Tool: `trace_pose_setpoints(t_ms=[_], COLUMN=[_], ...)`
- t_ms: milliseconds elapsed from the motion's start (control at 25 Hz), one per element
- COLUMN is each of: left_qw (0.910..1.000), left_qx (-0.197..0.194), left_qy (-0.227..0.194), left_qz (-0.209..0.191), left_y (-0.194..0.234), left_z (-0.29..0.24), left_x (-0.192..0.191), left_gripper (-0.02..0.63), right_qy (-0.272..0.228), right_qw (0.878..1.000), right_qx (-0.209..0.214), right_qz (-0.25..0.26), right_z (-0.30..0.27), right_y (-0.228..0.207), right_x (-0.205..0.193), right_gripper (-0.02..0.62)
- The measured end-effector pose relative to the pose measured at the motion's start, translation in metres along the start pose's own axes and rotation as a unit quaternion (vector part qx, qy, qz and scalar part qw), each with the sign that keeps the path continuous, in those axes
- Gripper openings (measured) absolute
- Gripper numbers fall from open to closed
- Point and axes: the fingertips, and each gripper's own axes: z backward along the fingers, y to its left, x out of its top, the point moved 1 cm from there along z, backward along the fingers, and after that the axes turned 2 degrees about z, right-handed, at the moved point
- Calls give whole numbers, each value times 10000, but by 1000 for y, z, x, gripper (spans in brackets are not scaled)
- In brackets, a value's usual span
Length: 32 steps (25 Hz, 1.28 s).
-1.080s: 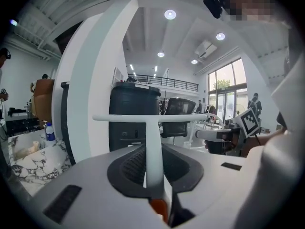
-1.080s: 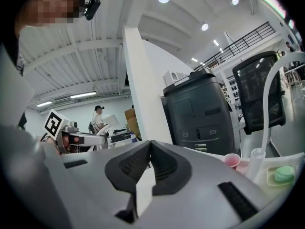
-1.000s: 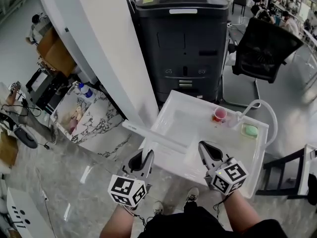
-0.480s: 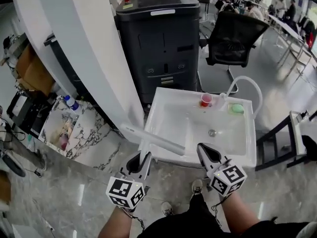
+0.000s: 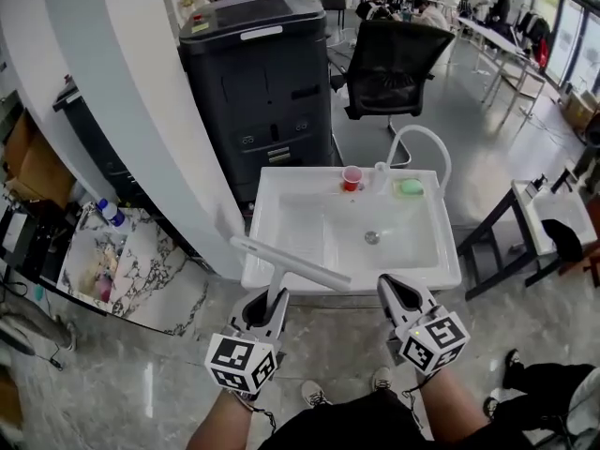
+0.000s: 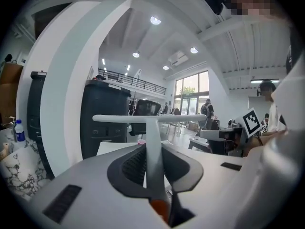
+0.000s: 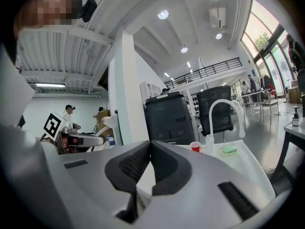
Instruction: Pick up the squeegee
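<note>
Gleaming grey floor [image 5: 164,382], white sink [image 5: 314,228], black machine [image 5: 262,92] — squeegee [image 5: 291,263] held

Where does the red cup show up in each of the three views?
Head view: red cup, upper centre, on the sink back rim.
Left gripper view: cup a sliver at centre, just left of the squeegee.
Right gripper view: cup right of centre, beside the faucet.
Shared landmark: black machine behind it.
</note>
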Motion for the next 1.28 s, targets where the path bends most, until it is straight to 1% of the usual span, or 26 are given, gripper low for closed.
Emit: trace_pose_setpoints(t_ms=[200,400,680,960,1120,1280], left_qw=[9999,9991,9971,9952,9950,9952], left_qx=[141,408,746,949,965,950], left_qy=[-88,-119,-164,-223,-224,-242], left_qz=[-13,91,19,71,90,21], left_y=[-29,-63,-112,-139,-148,-151], left_z=[-1,0,8,13,16,19], left_x=[2,-3,-4,-11,-11,-5], left_gripper=[74,74,74,74,74,74], right_qy=[-37,-75,-85,-69,-72,-106], right_qw=[9998,9987,9960,9935,9928,9928], right_qx=[143,462,862,1105,1155,1163], right_qz=[111,186,213,280,300,276], right_z=[24,50,83,104,111,114], right_y=[-11,-22,-36,-44,-44,-41], right_x=[9,19,24,24,25,28], right_gripper=[17,17,17,17,17,17])
